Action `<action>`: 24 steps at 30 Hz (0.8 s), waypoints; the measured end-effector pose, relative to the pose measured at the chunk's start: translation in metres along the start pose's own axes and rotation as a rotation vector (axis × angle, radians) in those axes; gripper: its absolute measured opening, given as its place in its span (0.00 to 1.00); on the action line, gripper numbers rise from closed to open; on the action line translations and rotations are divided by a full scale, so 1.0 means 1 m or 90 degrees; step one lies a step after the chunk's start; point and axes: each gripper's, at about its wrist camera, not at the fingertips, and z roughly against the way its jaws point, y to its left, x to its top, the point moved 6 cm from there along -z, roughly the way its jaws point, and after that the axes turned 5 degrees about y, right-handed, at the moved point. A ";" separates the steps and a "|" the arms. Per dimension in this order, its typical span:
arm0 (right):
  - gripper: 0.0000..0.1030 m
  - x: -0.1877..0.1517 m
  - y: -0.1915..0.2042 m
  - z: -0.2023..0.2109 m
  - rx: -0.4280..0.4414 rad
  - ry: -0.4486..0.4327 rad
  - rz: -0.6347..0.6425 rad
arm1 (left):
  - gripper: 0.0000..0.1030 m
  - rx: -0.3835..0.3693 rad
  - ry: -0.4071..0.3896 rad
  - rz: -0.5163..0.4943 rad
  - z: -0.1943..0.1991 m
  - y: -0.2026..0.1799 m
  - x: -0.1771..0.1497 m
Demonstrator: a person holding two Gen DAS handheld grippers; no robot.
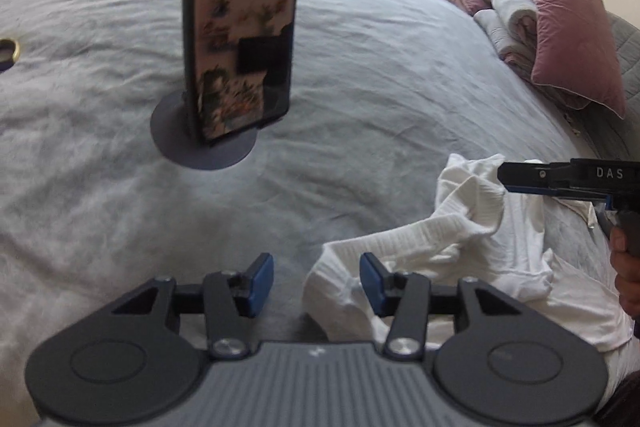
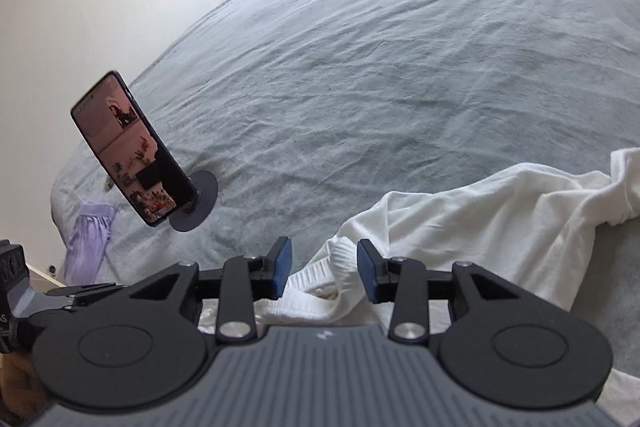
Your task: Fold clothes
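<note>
A crumpled white garment (image 1: 472,251) lies on the grey bedspread (image 1: 100,167) at the near right. My left gripper (image 1: 317,285) is open just above its ribbed left edge, holding nothing. My right gripper (image 2: 324,269) is open over the garment's ribbed hem (image 2: 316,291), which lies between and below the pads; the rest of the garment (image 2: 500,219) spreads to the right. The right gripper also shows from the side in the left wrist view (image 1: 506,178), above the garment, jaws not discernible there.
A phone (image 1: 240,27) stands upright on a round dark base (image 1: 200,143) mid-bed; it also shows in the right wrist view (image 2: 132,151). Pink pillow (image 1: 572,35) and folded blankets (image 1: 508,15) lie at the far right. A lilac cloth (image 2: 88,235) hangs at the bed's left edge.
</note>
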 end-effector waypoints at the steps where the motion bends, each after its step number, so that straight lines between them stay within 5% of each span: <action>1: 0.39 0.000 0.002 -0.006 -0.019 0.005 0.014 | 0.42 0.004 0.007 0.004 -0.001 0.002 -0.002; 4: 0.37 -0.004 0.003 -0.021 -0.086 0.020 0.059 | 0.20 0.009 0.022 0.009 -0.002 0.005 -0.007; 6: 0.15 -0.006 0.002 -0.028 -0.124 0.021 0.081 | 0.13 0.009 0.026 0.010 -0.001 0.005 -0.009; 8: 0.12 -0.005 0.001 -0.028 -0.130 0.008 0.084 | 0.08 0.002 0.021 0.001 0.004 0.004 -0.010; 17: 0.08 0.044 0.037 -0.011 -0.086 -0.116 0.077 | 0.07 -0.034 -0.058 -0.034 0.049 0.000 -0.009; 24: 0.08 0.075 0.079 -0.048 -0.059 -0.142 0.087 | 0.07 -0.022 -0.085 -0.034 0.063 0.009 -0.008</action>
